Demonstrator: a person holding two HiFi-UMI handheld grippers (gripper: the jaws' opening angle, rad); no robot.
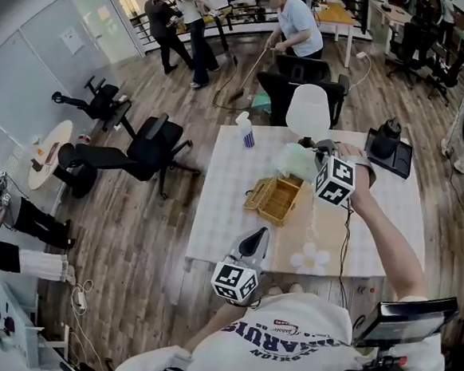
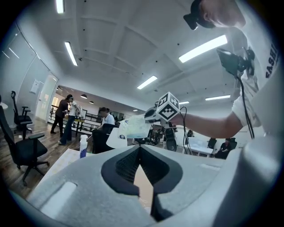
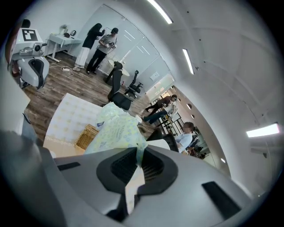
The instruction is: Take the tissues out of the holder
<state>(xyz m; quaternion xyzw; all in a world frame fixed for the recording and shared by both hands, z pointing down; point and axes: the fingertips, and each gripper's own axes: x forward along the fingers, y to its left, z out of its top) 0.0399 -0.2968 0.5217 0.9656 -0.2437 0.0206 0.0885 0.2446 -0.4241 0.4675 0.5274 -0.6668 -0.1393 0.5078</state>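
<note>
Evidently the removal was under way. The right gripper had its jaws closed on one edge of the tissue pack, pinching only the wrapper film. The pack hung in the air just beyond the wicker holder and clear of it. An edge grip was judged adequate for so light and soft a packet. Whether anything remained in the holder could not be told. The left gripper waited at the near edge of the table, jaws together and empty, probably in reserve to steady the holder.
</note>
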